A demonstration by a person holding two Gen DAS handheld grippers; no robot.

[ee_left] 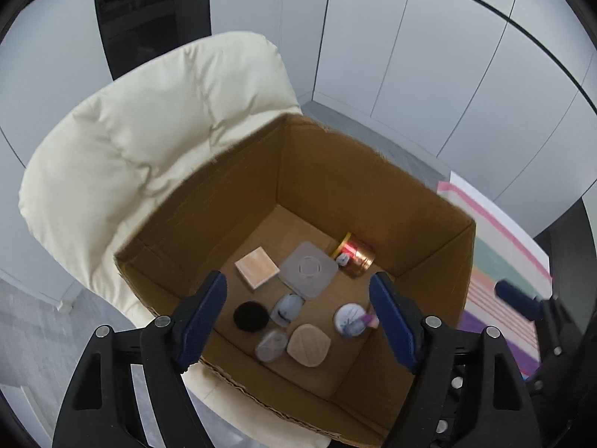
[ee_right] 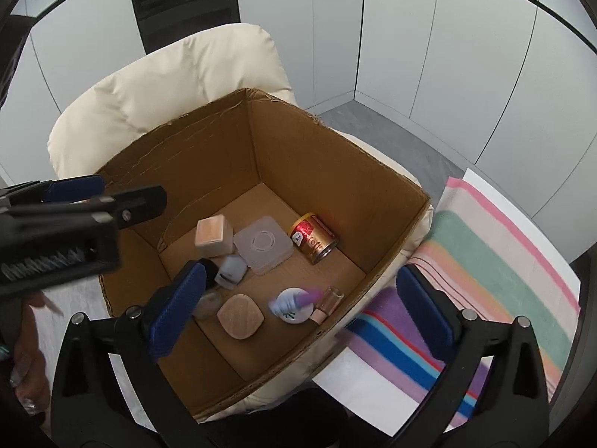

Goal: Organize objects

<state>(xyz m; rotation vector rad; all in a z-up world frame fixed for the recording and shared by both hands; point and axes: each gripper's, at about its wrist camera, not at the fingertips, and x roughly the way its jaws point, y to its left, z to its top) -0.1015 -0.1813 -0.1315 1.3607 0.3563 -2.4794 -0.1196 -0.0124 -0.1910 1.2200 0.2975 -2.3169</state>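
With both the left gripper (ee_left: 298, 317) and right gripper (ee_right: 298, 306) released and empty above the cardboard box (ee_right: 347, 156), lifting clear of its near rim seemed wisest.

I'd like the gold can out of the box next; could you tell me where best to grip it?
The gold can lies on its side on the cardboard box floor. Come straight down with an open gripper and close across its round body mid-length; the clear square container sits close beside it, so probably keep the fingers clear of that side.
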